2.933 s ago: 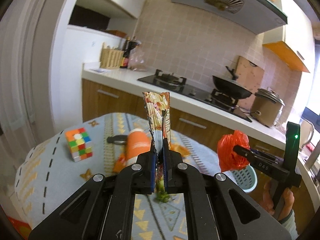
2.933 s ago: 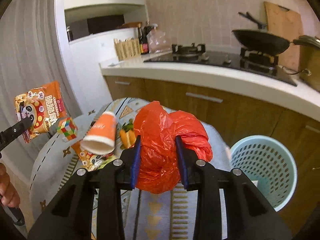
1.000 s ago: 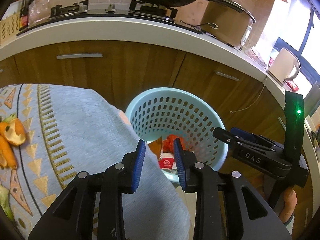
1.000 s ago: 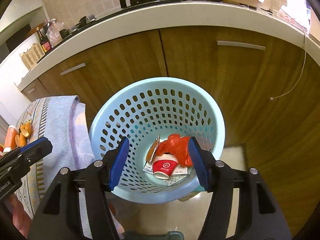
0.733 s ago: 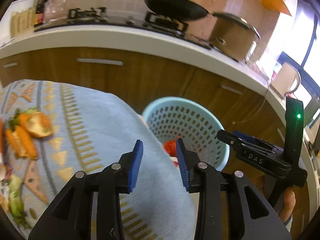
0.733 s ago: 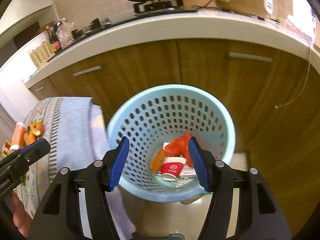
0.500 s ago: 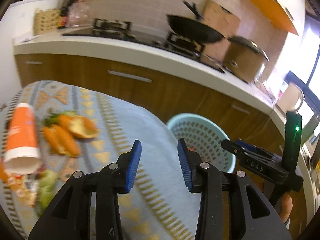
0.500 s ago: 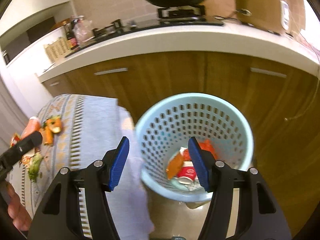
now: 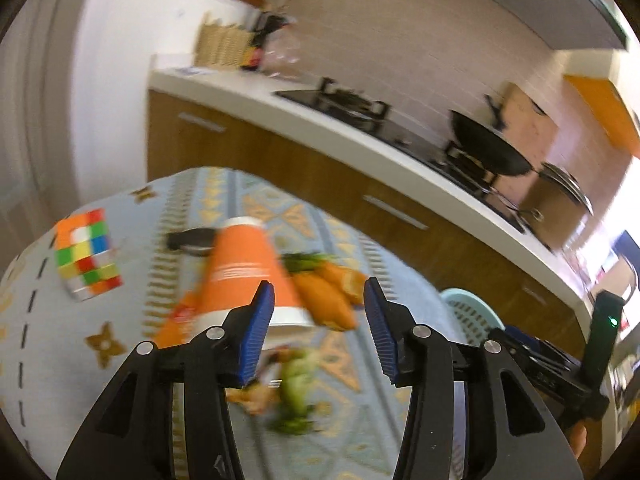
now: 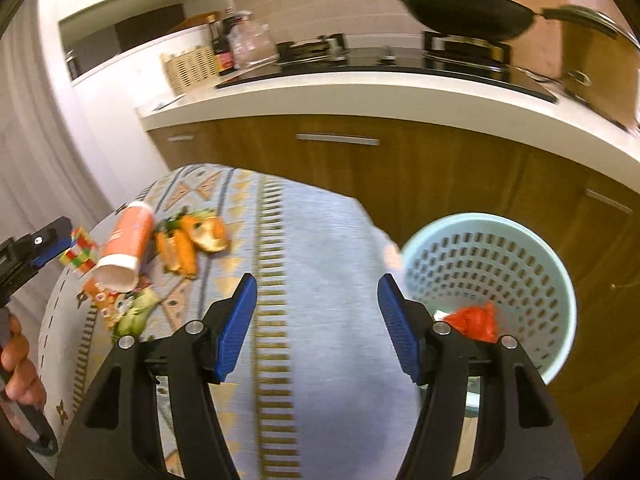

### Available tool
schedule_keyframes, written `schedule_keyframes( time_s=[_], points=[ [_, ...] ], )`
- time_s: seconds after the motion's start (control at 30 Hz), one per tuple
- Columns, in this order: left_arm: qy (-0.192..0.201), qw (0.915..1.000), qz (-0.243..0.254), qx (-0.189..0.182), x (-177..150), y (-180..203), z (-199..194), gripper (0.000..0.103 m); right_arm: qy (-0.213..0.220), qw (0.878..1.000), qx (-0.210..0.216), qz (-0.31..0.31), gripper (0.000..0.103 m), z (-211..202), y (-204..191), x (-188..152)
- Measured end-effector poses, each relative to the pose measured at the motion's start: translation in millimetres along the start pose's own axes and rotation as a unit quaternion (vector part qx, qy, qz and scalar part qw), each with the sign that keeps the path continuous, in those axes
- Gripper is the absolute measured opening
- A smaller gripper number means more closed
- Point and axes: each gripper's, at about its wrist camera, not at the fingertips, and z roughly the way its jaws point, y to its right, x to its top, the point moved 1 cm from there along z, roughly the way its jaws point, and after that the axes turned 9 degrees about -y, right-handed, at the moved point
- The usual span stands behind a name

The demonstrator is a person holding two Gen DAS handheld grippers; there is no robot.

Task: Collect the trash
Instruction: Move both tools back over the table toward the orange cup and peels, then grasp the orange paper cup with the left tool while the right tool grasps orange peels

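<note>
My left gripper (image 9: 318, 334) is open and empty above the table, just in front of an orange paper cup (image 9: 244, 276) lying on its side. Orange peels (image 9: 326, 292), green scraps (image 9: 298, 392) and a snack wrapper (image 9: 176, 320) lie around the cup. My right gripper (image 10: 316, 328) is open and empty over the patterned tablecloth (image 10: 304, 264). The light blue basket (image 10: 516, 264) stands on the floor at the right, with a red plastic bag (image 10: 476, 320) inside. The cup (image 10: 124, 248) and peels (image 10: 188, 244) also show in the right wrist view.
A Rubik's cube (image 9: 86, 254) and a dark object (image 9: 192, 240) sit on the table beyond the cup. The kitchen counter (image 10: 360, 92) with a stove and pan (image 10: 464, 12) runs behind. Brown cabinets (image 10: 400, 168) stand close behind the table and basket.
Both grippers let their trash fall into the basket, opened, and swung left from the basket back over the table. The left gripper now faces the orange cup.
</note>
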Motion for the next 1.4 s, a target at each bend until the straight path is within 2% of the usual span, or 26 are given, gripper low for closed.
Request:
schedule_keyframes(
  time_s=[0.07, 0.1, 0.3, 0.53, 0.73, 0.93, 1.03, 1.1, 1.4],
  points=[
    [-0.010, 0.9999, -0.004, -0.001, 3.0, -15.7, 4.6, 0.060, 0.000, 1.000, 0.002, -0.006, 0.059, 1.5, -10.3, 1.1],
    [-0.012, 0.9999, 0.001, -0.006, 5.2, -21.8, 9.0, 0.062, 0.000, 1.000, 0.005, -0.011, 0.059, 2.4, -17.1, 2.5],
    [-0.047, 0.9985, 0.003, 0.029, 13.3, -43.0, 38.5, 0.062, 0.001, 0.999, 0.011, -0.037, 0.059, 3.8, -41.3, 8.1],
    [-0.086, 0.9960, -0.015, 0.016, 16.8, -52.9, 70.6, 0.060, -0.005, 0.998, 0.022, -0.063, 0.059, 15.7, -60.7, 20.3],
    [-0.087, 0.9960, -0.005, 0.019, 19.0, -40.9, 83.7, 0.060, -0.015, 0.995, 0.043, -0.084, 0.059, 39.9, -71.8, 34.0],
    [-0.087, 0.9960, -0.015, 0.016, 19.5, -43.2, 96.6, 0.073, -0.042, 0.994, 0.042, -0.091, 0.059, 79.0, -73.1, 49.4],
    [-0.108, 0.9935, -0.035, 0.013, 15.7, -51.1, 111.2, 0.073, -0.051, 0.993, 0.045, -0.092, 0.059, 94.7, -75.6, 52.1],
    [-0.093, 0.9949, -0.033, 0.018, 13.7, -52.0, 110.9, 0.064, -0.053, 0.993, 0.051, -0.090, 0.059, 101.4, -76.2, 53.2],
    [-0.055, 0.9979, -0.032, 0.009, 9.5, -55.6, 99.7, 0.052, -0.065, 0.992, 0.059, -0.086, 0.059, 126.4, -83.4, 61.4]
  ],
)
